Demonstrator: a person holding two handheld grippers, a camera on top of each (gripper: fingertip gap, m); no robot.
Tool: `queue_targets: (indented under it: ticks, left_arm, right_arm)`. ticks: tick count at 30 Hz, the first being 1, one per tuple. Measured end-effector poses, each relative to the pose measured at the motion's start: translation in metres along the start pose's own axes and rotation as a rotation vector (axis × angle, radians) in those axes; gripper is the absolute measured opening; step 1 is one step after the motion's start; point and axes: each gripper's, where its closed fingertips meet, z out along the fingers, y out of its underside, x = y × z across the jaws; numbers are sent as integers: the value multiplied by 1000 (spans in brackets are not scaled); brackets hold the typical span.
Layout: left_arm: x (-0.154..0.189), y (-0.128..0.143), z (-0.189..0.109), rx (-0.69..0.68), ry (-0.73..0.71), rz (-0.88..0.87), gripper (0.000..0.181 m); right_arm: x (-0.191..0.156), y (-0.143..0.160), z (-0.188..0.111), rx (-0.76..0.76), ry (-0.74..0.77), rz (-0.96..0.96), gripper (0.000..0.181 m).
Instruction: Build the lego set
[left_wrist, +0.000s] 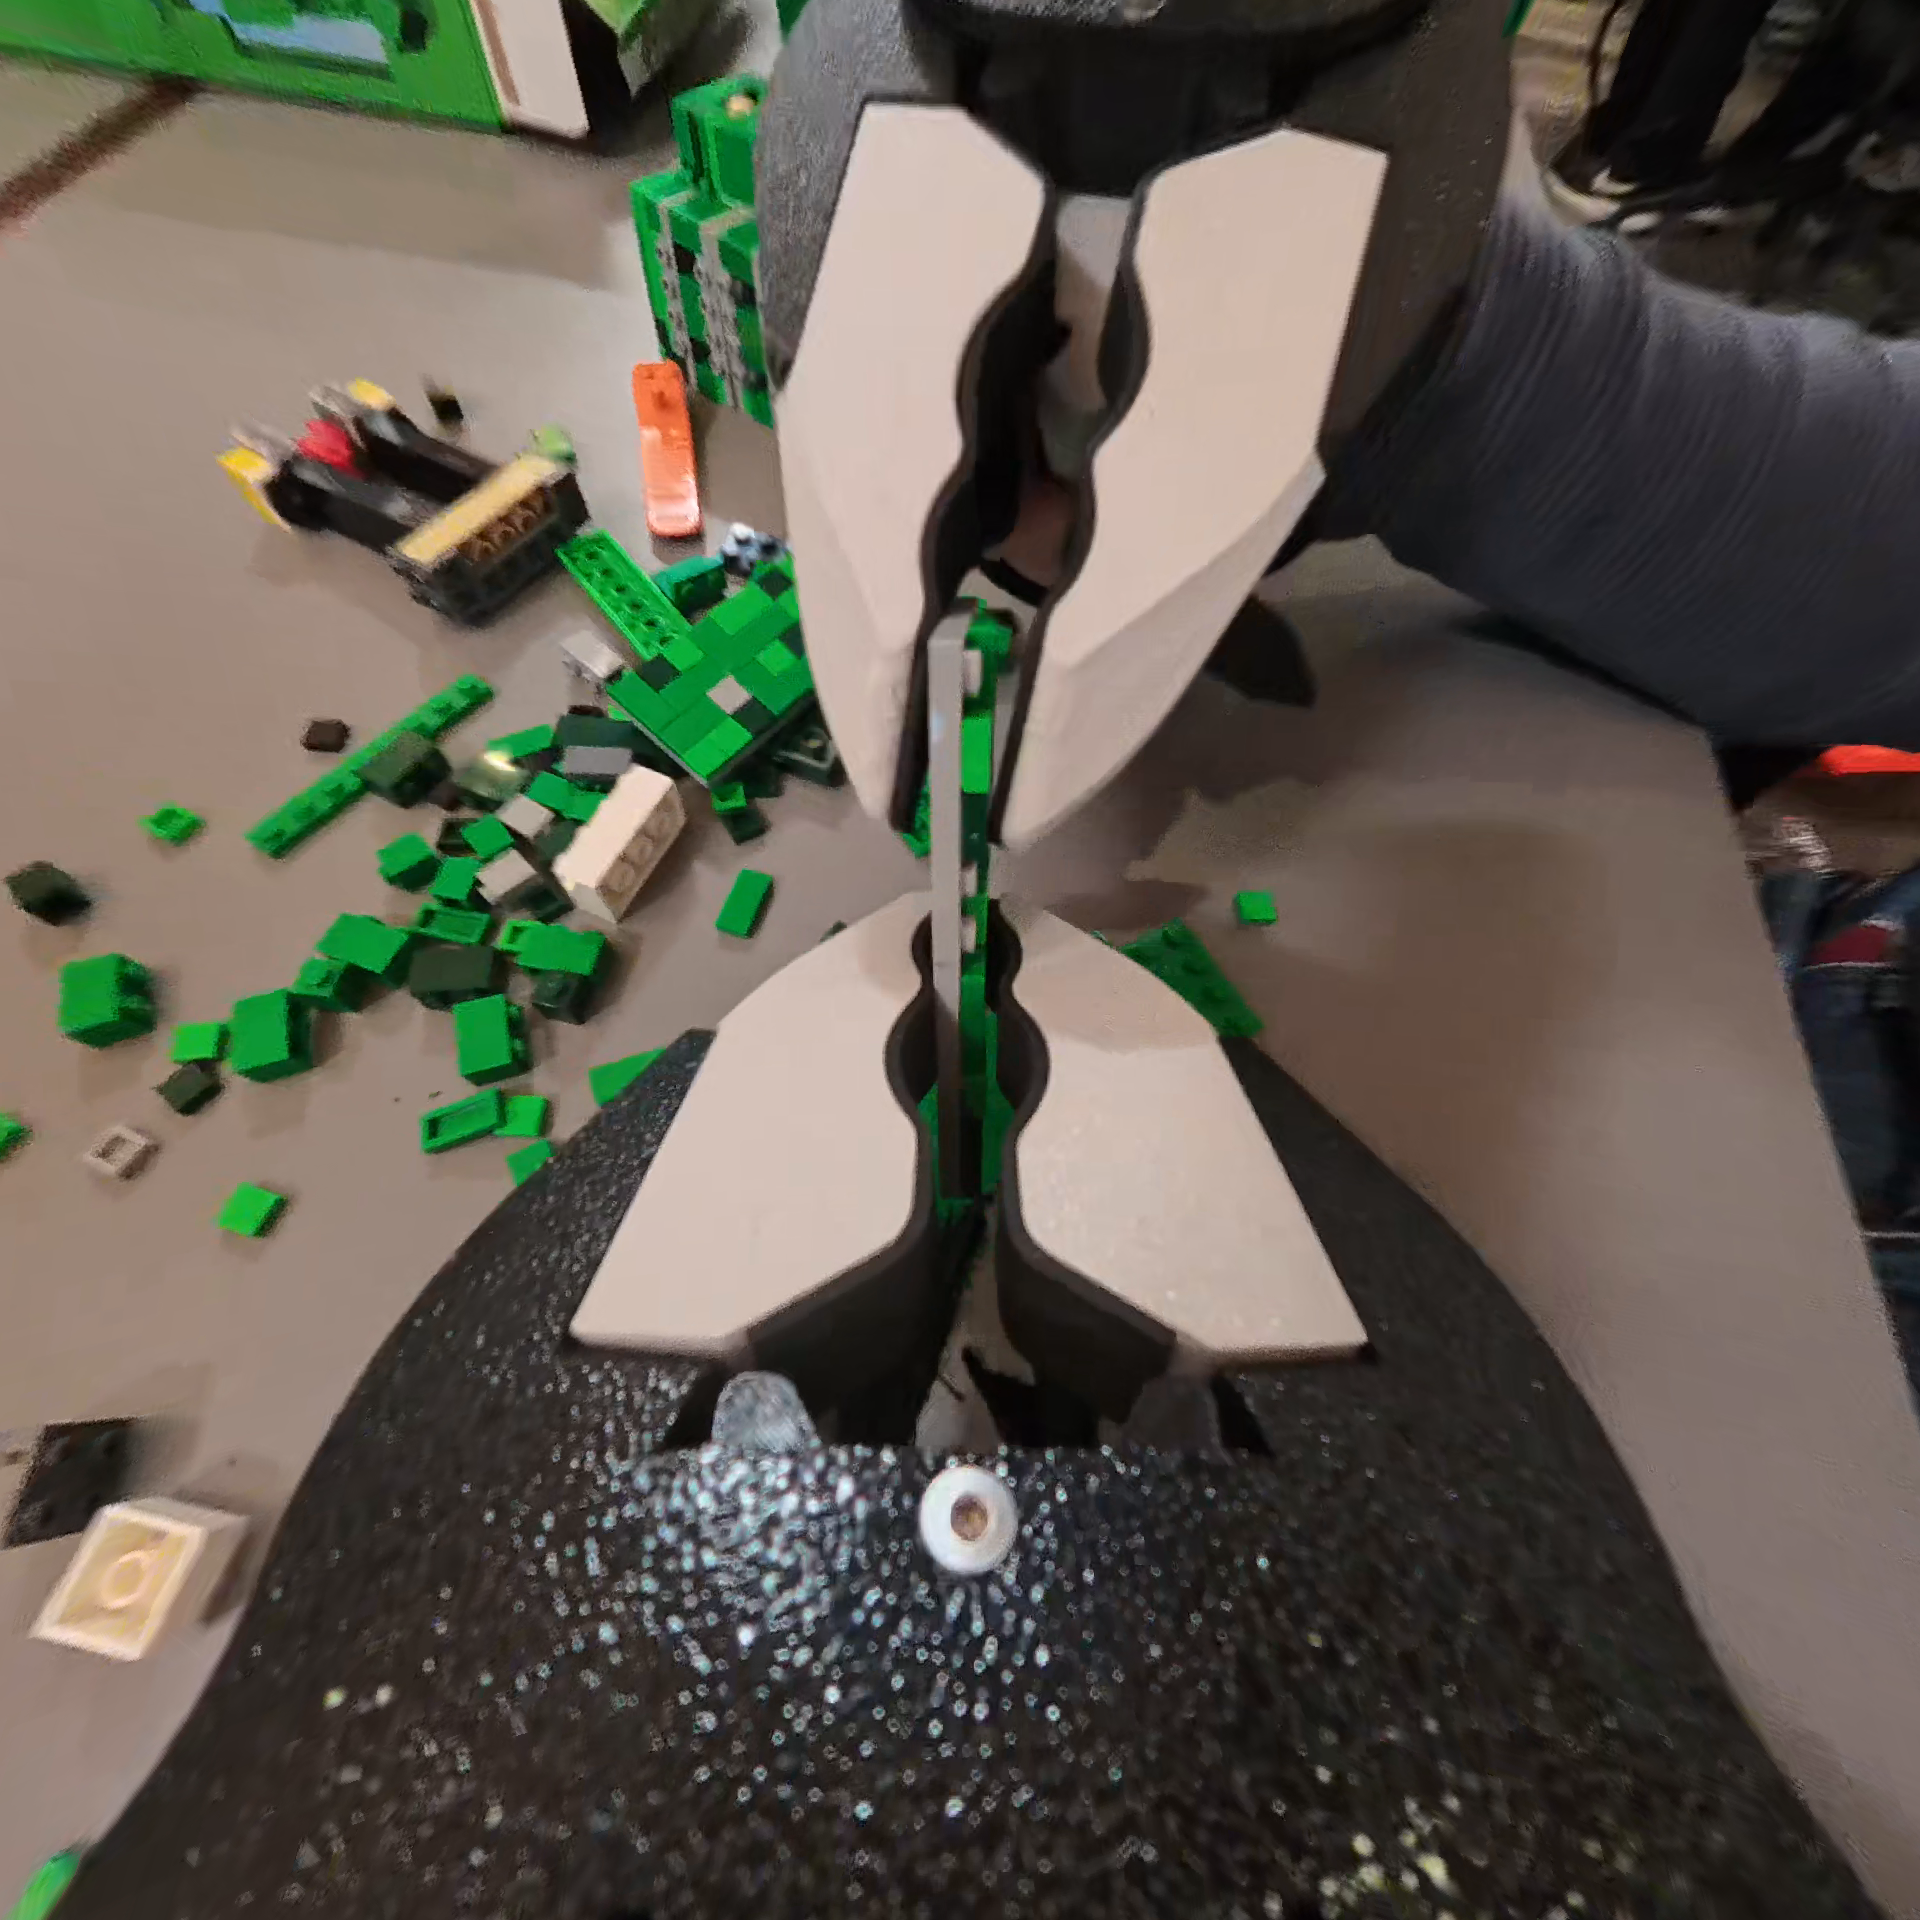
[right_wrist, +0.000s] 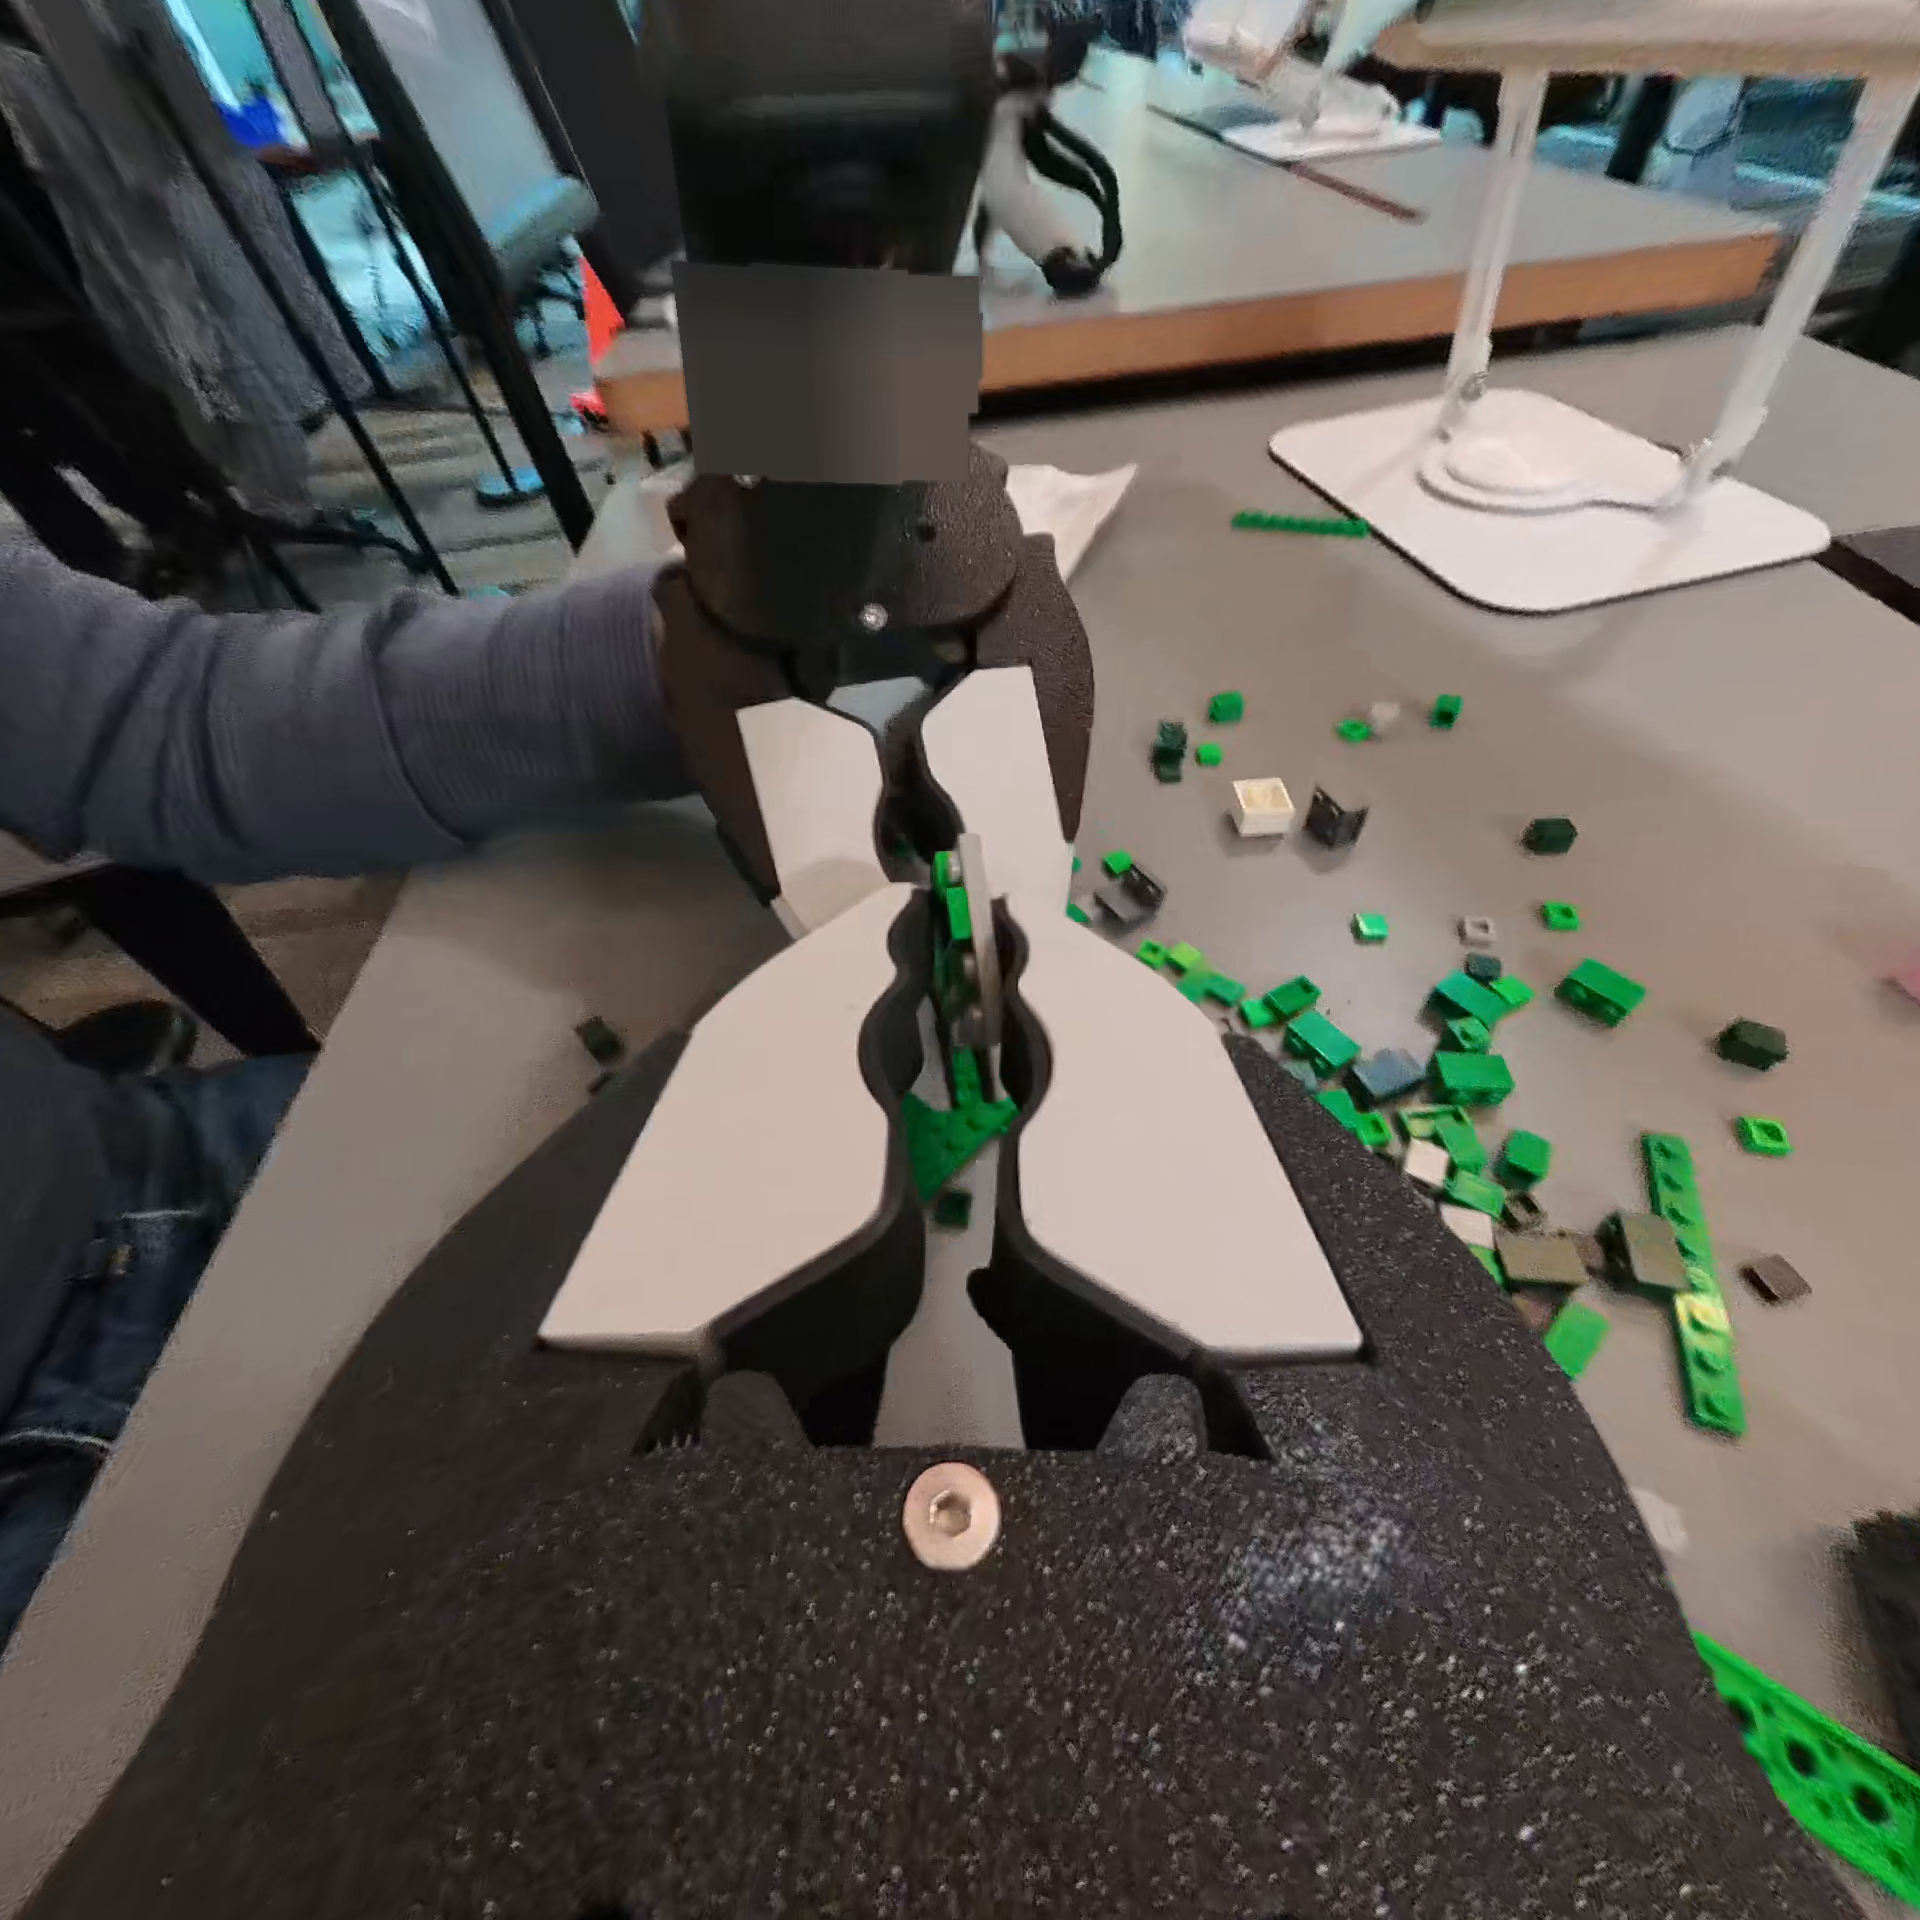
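Above the grey table (left_wrist: 1403, 1039), the left gripper (left_wrist: 961, 935) and right gripper (right_wrist: 961, 935) meet tip to tip, each pinching one end of a thin grey-and-green lego plate assembly (left_wrist: 951, 883) held on edge between them. The left wrist view alone shows an orange piece (left_wrist: 665, 447), a black-and-yellow build (left_wrist: 416, 499) and a tall green build (left_wrist: 707, 260) beyond the scattered green bricks (left_wrist: 457, 935). The right wrist view alone shows a white stand (right_wrist: 1558, 499) (far side of the table) and a grey sleeve (right_wrist: 312, 707) behind the left gripper.
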Motion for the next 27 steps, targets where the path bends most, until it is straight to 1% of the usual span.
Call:
queue_targets:
  ticks: [1,4,6,7,8,9,10,11,13,18,22,24,25,27]
  left_arm:
    - [-1,-6,-3,33,-17,25,6]
    - [-8,-33,-15,229,-48,-13,17]
    - [-11,-37,-21,282,-40,-48,36]
    - [-13,-38,-23,300,-35,-78,39]
    - [-14,-40,-24,327,-17,-107,36]
    - [-12,-44,-27,363,15,-127,28]
    - [-11,-48,-30,403,38,-145,14]
    - [-11,-51,-32,432,59,-164,11]
    - [-9,-51,-32,435,100,-202,9]
    - [-8,-49,-31,428,143,-242,8]
    - [-11,-56,-43,504,179,-299,8]
    - [-11,-53,-42,477,177,-303,8]
    - [-12,-51,-40,458,168,-308,7]
    - [-16,-45,-34,400,126,-334,6]
  right_arm:
    - [0,-7,-2,49,-18,37,8]
    - [8,-30,-10,232,-22,128,6]
    - [13,-40,-16,330,-17,165,6]
    - [15,-44,-19,368,-13,177,6]
    - [16,-47,-22,399,-14,187,6]
    - [16,-50,-25,425,-20,194,6]
    - [16,-52,-27,443,-28,201,6]
    - [16,-53,-28,450,-29,206,6]
    - [16,-51,-27,431,-11,181,6]
    - [13,-43,-30,348,0,115,7]
    - [13,-35,-32,296,-14,119,6]
    - [15,-28,-31,258,-11,137,6]
    - [19,-23,-31,230,18,138,8]
    - [33,-14,-32,160,146,94,15]
